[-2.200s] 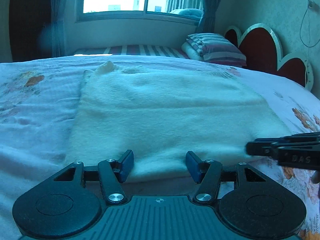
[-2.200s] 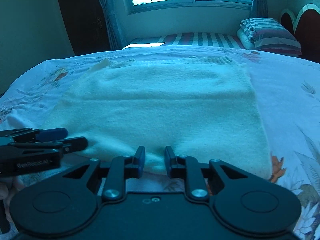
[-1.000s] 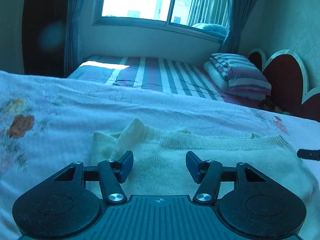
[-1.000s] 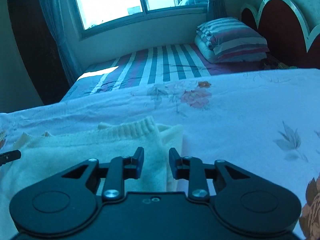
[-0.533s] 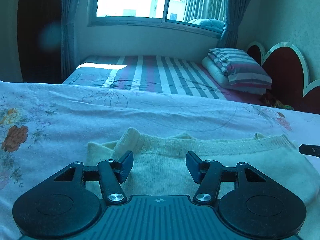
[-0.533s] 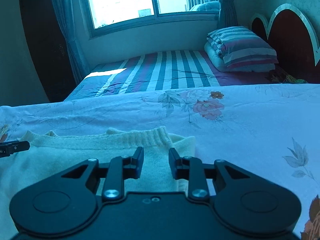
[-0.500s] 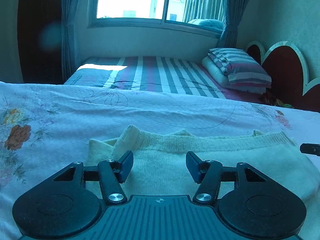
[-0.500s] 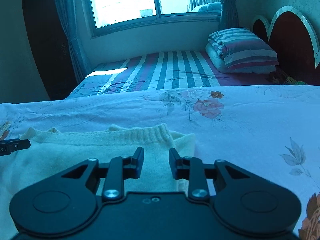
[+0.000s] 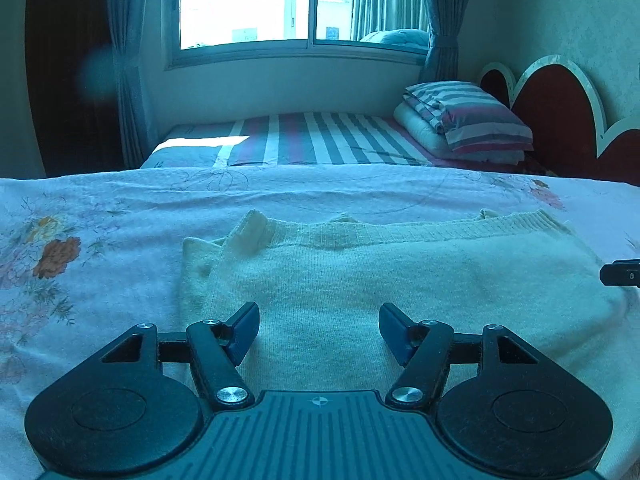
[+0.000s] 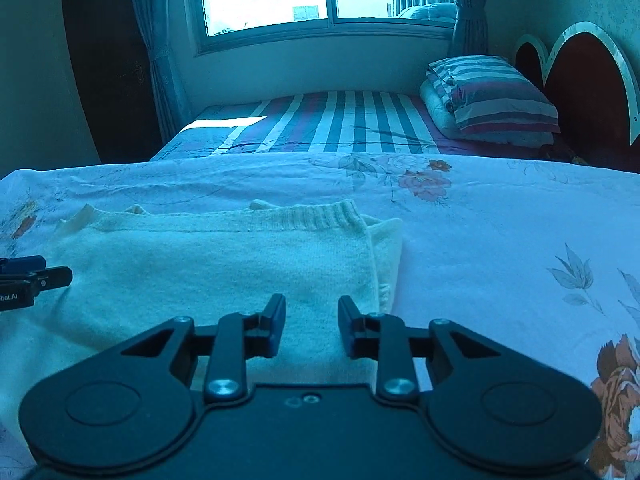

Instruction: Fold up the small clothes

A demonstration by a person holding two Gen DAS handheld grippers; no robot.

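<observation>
A cream knitted sweater [image 9: 360, 272] lies folded flat on the floral bedsheet [image 9: 100, 216], its ribbed hem at the far edge. It also shows in the right wrist view [image 10: 220, 256]. My left gripper [image 9: 319, 330] is open and empty over the sweater's near left part. My right gripper [image 10: 311, 322] is open by a narrower gap and empty over the sweater's right edge. Each gripper's tip shows at the side of the other's view.
The floral sheet [image 10: 500, 240] extends to the right of the sweater. Beyond it lies a striped mattress [image 9: 320, 136] with a striped pillow [image 9: 464, 120]. A red scalloped headboard [image 9: 560, 120] stands at the right, and a window [image 9: 280, 4] with curtains is behind.
Both grippers have pulled back a little from the sweater's far edge, so more of the sweater shows ahead. Their jaws have stayed as they were.
</observation>
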